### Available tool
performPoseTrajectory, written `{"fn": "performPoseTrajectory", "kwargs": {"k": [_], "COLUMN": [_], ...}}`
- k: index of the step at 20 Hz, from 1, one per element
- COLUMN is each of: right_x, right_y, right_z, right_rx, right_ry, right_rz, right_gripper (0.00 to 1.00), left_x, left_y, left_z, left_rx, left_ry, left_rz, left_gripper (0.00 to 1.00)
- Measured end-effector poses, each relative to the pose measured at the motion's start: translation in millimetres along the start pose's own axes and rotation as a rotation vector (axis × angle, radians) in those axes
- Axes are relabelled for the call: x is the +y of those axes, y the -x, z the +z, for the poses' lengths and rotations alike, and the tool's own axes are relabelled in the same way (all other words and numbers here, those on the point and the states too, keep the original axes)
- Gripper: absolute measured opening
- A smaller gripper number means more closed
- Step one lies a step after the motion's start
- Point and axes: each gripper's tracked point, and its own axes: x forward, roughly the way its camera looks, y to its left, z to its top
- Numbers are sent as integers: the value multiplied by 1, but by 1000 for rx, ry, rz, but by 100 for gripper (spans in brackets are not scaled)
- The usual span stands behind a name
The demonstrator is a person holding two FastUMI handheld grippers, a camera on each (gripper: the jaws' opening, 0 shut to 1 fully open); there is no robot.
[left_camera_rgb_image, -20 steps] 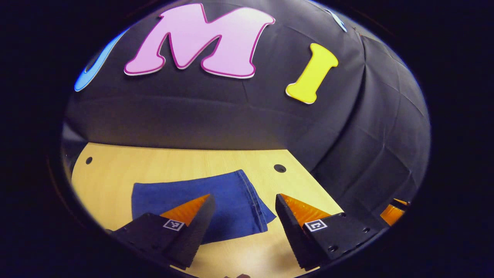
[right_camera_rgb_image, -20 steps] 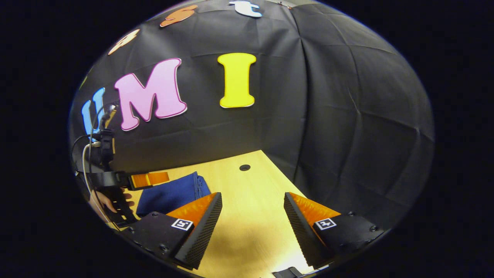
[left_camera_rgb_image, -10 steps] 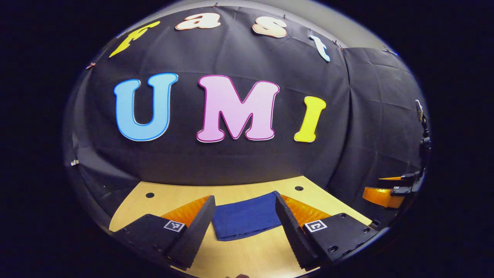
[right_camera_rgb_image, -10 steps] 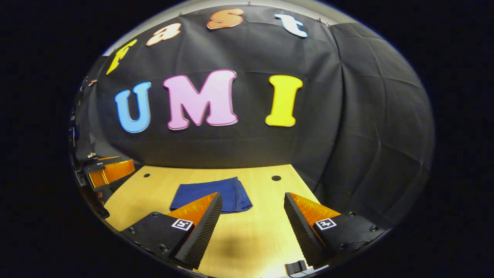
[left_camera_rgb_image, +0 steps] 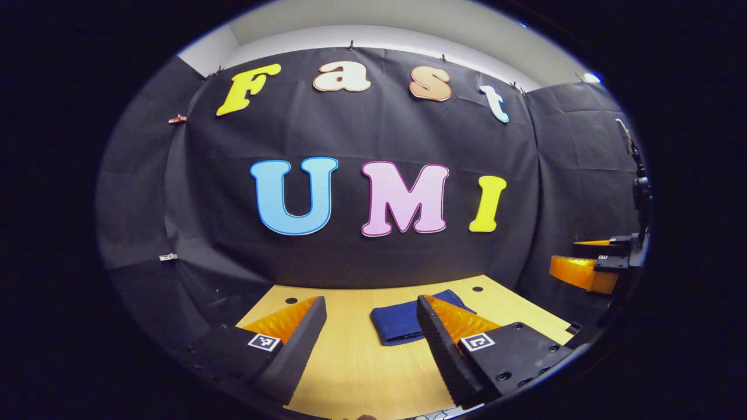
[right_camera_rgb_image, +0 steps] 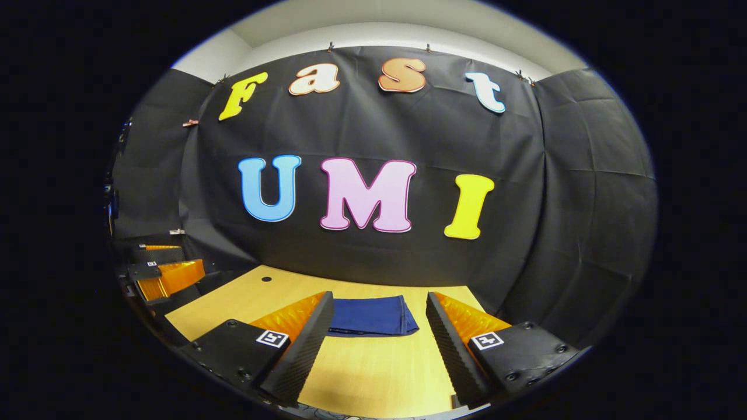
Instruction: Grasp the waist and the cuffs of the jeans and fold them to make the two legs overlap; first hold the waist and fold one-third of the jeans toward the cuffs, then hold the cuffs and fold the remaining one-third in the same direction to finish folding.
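The pale wooden surface (left_camera_rgb_image: 350, 373) runs back to the black cloth wall (right_camera_rgb_image: 373, 256), with small round holes near its far edge. On it lie the jeans (right_camera_rgb_image: 373, 316), folded into a compact blue rectangle that rests flat toward the far side. In the right gripper view they sit between the two fingers but well beyond them; in the left gripper view the jeans (left_camera_rgb_image: 397, 324) lie ahead, partly behind the right-hand finger. The left gripper (left_camera_rgb_image: 369, 306) is held above the surface with its fingers spread wide and nothing between them. The right gripper (right_camera_rgb_image: 379, 300) is likewise wide apart and empty, apart from the jeans.
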Motion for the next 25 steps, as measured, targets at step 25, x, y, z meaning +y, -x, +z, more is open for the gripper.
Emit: {"fn": "performPoseTrajectory", "kwargs": {"k": [25], "right_x": [13], "right_y": [18], "right_z": [-1], "right_rx": [-5], "right_ry": [-20], "right_rz": [171], "right_gripper": [97], "left_x": [6], "left_y": [20], "left_z": [32], "left_rx": [-31], "left_ry": [47], "left_rz": [180], "left_gripper": [96]}}
